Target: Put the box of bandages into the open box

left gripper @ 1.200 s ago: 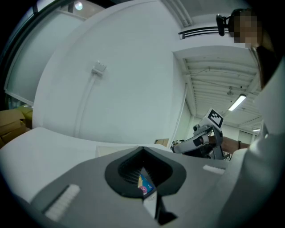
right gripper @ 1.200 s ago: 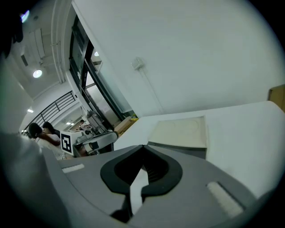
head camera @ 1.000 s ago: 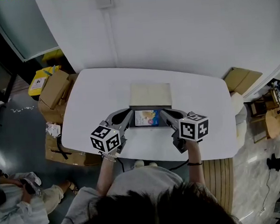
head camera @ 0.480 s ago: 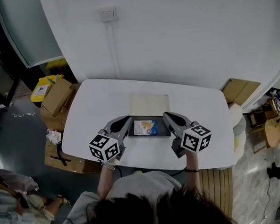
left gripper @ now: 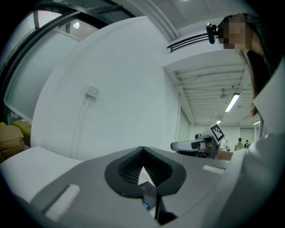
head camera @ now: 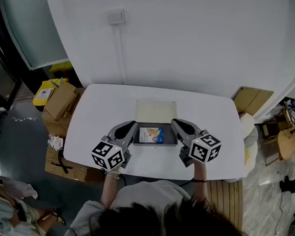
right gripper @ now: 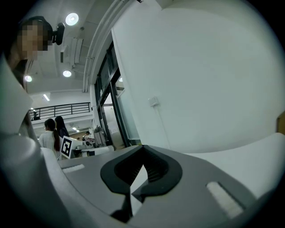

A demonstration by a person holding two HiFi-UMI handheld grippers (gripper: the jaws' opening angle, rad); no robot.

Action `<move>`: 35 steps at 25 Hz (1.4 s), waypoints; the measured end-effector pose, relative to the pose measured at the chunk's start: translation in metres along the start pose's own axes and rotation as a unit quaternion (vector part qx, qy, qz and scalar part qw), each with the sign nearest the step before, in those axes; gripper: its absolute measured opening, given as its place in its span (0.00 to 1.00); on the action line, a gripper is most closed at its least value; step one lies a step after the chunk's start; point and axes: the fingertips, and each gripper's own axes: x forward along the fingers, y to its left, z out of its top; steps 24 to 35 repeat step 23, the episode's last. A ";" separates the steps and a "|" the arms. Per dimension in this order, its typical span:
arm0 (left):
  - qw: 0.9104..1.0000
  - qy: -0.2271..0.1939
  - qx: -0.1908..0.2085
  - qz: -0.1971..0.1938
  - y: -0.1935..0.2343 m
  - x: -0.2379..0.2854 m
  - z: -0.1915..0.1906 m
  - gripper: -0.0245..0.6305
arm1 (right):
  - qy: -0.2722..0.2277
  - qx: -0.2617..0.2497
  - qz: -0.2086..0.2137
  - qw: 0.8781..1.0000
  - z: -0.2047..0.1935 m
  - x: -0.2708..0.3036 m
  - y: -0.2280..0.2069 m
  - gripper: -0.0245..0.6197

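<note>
The open box (head camera: 154,144) is a shallow dark tray with its pale lid (head camera: 157,111) folded back, over the middle of the white table (head camera: 97,108). In it lies the box of bandages (head camera: 152,134), blue with an orange picture. My left gripper (head camera: 134,126) is at the tray's left side and my right gripper (head camera: 174,123) at its right side. In the left gripper view the jaws (left gripper: 144,178) are shut on a thin card wall with a blue spot. In the right gripper view the jaws (right gripper: 138,178) pinch a thin pale wall edge.
Cardboard boxes (head camera: 59,100) stand on the floor left of the table, with more cardboard (head camera: 253,98) at the right. A white wall with a socket (head camera: 115,16) is behind the table. A person (head camera: 14,218) is at the lower left.
Both grippers have come up a little, with the tray and the bandage box between them. The head camera has shifted, so the table sits lower in the picture.
</note>
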 end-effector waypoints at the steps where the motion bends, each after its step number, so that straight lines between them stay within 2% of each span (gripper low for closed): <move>1: 1.000 -0.002 0.001 0.000 -0.001 -0.001 0.001 0.03 | -0.001 -0.001 0.001 1.000 0.000 -0.001 0.001 0.06; 35: 1.000 -0.014 0.002 0.014 -0.003 -0.005 0.009 0.03 | -0.016 -0.009 -0.016 1.000 0.006 -0.017 -0.011 0.06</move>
